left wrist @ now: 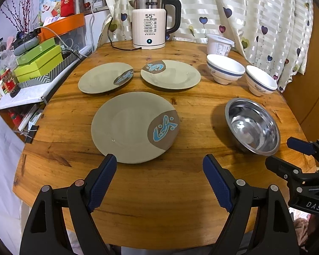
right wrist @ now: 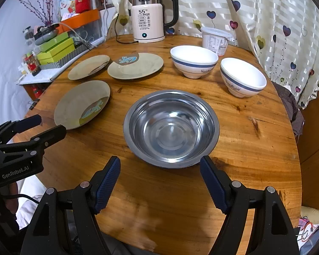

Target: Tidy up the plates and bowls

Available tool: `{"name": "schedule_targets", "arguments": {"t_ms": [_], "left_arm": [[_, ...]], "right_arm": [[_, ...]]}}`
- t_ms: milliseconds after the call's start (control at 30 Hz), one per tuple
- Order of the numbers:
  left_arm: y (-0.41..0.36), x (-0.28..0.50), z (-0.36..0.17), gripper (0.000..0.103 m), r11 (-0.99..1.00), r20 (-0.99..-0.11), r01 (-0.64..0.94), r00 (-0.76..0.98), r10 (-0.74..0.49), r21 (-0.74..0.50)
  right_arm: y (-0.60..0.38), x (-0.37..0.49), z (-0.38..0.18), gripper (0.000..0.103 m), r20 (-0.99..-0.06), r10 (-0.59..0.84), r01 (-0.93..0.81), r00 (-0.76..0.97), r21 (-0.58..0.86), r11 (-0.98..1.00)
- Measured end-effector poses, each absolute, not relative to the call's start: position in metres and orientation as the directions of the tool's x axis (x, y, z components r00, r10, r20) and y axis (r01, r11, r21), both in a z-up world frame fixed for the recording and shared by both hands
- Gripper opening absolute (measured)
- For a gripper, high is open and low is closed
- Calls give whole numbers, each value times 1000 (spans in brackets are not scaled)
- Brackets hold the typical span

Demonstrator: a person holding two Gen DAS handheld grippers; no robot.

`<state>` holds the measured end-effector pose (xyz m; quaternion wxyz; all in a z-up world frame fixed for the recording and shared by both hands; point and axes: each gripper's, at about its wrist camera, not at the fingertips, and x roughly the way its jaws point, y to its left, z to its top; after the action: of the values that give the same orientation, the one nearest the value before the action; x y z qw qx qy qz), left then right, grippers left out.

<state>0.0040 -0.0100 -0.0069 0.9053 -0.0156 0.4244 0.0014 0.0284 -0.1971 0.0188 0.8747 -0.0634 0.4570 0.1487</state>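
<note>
Three grey-green plates with blue fish marks lie apart on the round wooden table (left wrist: 159, 191): a near plate (left wrist: 129, 127) (right wrist: 78, 104), a far left plate (left wrist: 102, 77) (right wrist: 88, 67) and a far middle plate (left wrist: 174, 75) (right wrist: 138, 67). A steel bowl (left wrist: 253, 127) (right wrist: 172, 129) sits at the near right. Two white bowls with blue bands stand behind it: one (left wrist: 225, 69) (right wrist: 193, 60) and another (left wrist: 260, 82) (right wrist: 242, 77). My left gripper (left wrist: 159, 165) (right wrist: 35, 125) is open and empty just short of the near plate. My right gripper (right wrist: 160, 167) (left wrist: 287, 153) is open and empty just short of the steel bowl.
An electric kettle (left wrist: 153, 23) (right wrist: 151, 14) with its cord stands at the table's far edge. A white plastic tub (left wrist: 219, 44) (right wrist: 215, 40) sits behind the white bowls. Green boxes (left wrist: 40, 61) and clutter fill a shelf at the left. A curtain (left wrist: 244, 10) hangs behind.
</note>
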Motion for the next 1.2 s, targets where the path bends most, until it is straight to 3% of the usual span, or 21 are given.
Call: {"name": "schedule_targets", "arguments": {"t_ms": [500, 1200], "left_arm": [[-4, 4, -9, 84, 996, -773, -25, 633, -46, -80], [-8, 2, -7, 84, 998, -766, -7, 642, -40, -59]], "right_arm": [[-198, 28, 19, 78, -817, 203, -316, 540, 26, 948], [-198, 28, 19, 78, -815, 203, -315, 542, 26, 949]]}}
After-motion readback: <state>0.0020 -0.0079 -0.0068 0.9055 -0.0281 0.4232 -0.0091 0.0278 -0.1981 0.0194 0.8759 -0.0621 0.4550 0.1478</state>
